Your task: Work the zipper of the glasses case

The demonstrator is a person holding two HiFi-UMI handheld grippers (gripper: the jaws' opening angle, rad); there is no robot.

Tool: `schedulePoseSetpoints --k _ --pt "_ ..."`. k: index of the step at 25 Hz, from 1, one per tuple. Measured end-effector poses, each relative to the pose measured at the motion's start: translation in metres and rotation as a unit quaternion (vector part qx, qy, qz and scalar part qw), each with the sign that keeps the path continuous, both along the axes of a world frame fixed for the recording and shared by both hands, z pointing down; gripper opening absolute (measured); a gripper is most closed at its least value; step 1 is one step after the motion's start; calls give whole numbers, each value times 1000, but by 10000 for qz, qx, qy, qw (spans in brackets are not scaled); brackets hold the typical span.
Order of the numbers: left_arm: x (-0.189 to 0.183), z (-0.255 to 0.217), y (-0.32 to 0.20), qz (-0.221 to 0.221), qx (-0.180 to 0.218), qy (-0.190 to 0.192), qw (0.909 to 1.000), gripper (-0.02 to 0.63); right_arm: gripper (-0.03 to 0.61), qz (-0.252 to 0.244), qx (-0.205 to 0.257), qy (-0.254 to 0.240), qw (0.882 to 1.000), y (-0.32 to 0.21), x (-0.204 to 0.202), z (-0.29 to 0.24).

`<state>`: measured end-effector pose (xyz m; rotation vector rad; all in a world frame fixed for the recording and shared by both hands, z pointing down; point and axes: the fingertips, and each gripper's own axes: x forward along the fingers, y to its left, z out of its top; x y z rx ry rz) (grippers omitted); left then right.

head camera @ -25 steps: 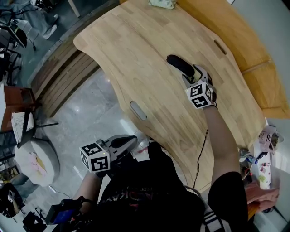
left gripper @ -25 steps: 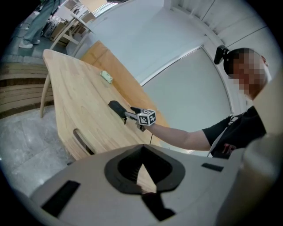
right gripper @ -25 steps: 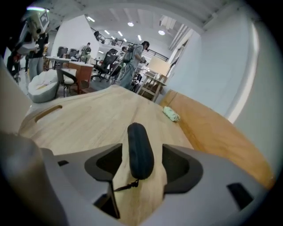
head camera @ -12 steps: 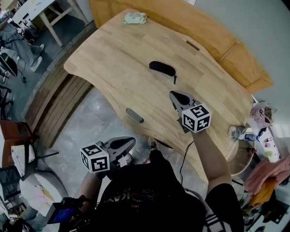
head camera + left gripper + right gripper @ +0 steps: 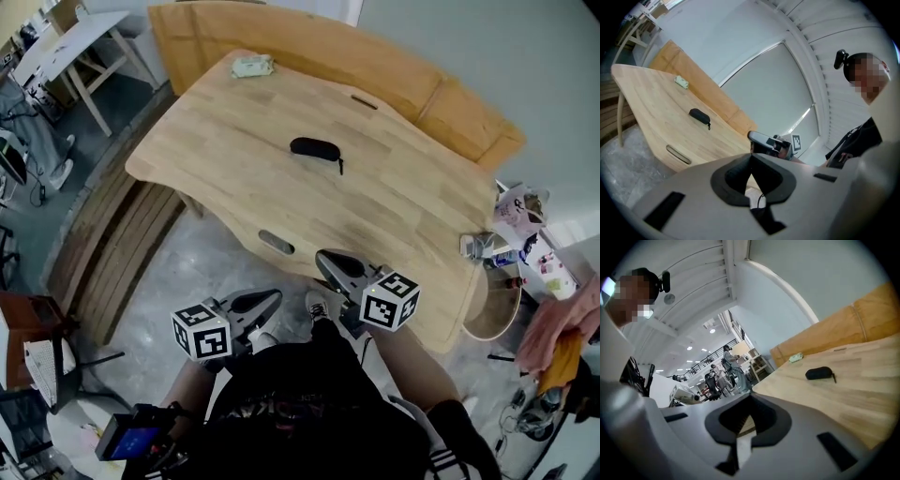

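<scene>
The left gripper's (image 5: pixel 751 172) jaws were pressed together on nothing, and the right gripper's (image 5: pixel 750 414) jaws were likewise together and empty, with only floor and a distant room showing past them. Both grippers hung close to the person's body, off the near edge of the tabletop (image 5: pixel 225 178) and over the floor, touching neither the table nor each other. The case (image 5: pixel 313 148) lay alone toward the middle of the tabletop, somewhat nearer the far edge, well apart from both grippers. It was flat on its side, with its short pull strap (image 5: pixel 339 167) trailing toward the near right. Its outline looked like one shut pod. From this far, no view showed the zipper teeth, so whether the zipper was run fully closed could not be told. A pale packet (image 5: pixel 251 66) sat by the far left corner and played no part. As a judgement, no zipper work was in hand at that moment. Either the zipper had been worked and the case set down finished, or the job had not begun. The case's shut look and the empty jaws fit both readings. If anything was left, a gripper would first have to cross the near edge to the case.
</scene>
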<state>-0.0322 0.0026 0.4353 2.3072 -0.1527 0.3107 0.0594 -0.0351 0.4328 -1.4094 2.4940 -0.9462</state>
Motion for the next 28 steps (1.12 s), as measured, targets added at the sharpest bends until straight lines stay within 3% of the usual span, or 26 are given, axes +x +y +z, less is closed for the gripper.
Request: schedulePoseSetpoints --k 10,28 --pt "-22 -2 37 236 140 84 9996 11 15 -252 -64 -367 9990 78 -72 -6" --pt "-43 -3 64 409 108 159 9990 11 15 -204 68 -514 9984 114 -110 -14"
